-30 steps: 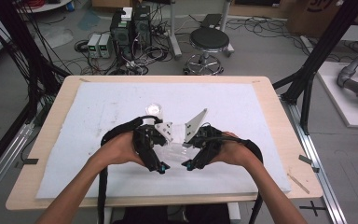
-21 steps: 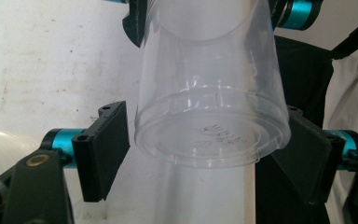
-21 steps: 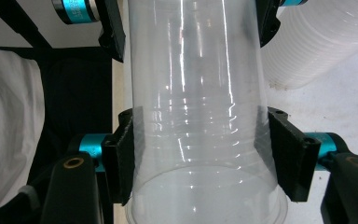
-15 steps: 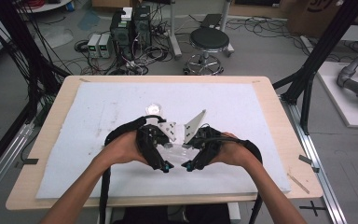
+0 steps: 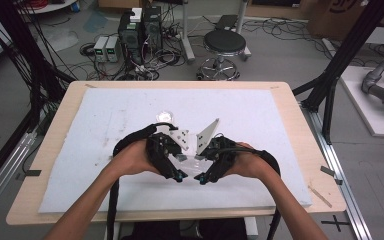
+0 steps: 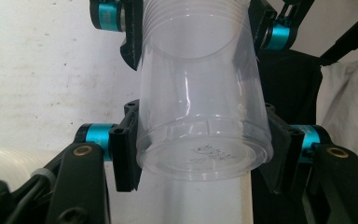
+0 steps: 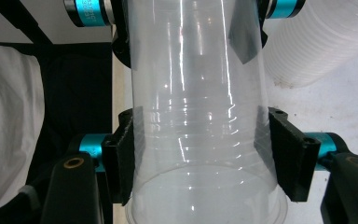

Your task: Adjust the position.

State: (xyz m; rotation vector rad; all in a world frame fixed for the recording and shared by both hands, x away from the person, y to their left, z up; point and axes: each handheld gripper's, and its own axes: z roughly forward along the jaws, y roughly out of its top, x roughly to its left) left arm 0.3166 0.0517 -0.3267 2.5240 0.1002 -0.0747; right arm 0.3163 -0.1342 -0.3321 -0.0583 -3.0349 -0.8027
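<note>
Item: nested clear plastic cups [image 6: 200, 116], left claw [image 6: 200, 154] just closed on base end, right claw [image 7: 205, 158] clamping rim end, mid-tabletop [image 5: 280, 115]; step: separating; next, a straight outward pull.

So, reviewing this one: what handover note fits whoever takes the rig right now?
Left gripper: jaws have just been closing, now shut on the base end of the clear plastic cup.
Right gripper: shut on the cup's rim end.
The cup lies level between both grippers above the white mat. A stack of cups lies on the mat beside it.
Done: both grips set. Left: probably pulling nested cups apart, though I cannot tell.
</note>
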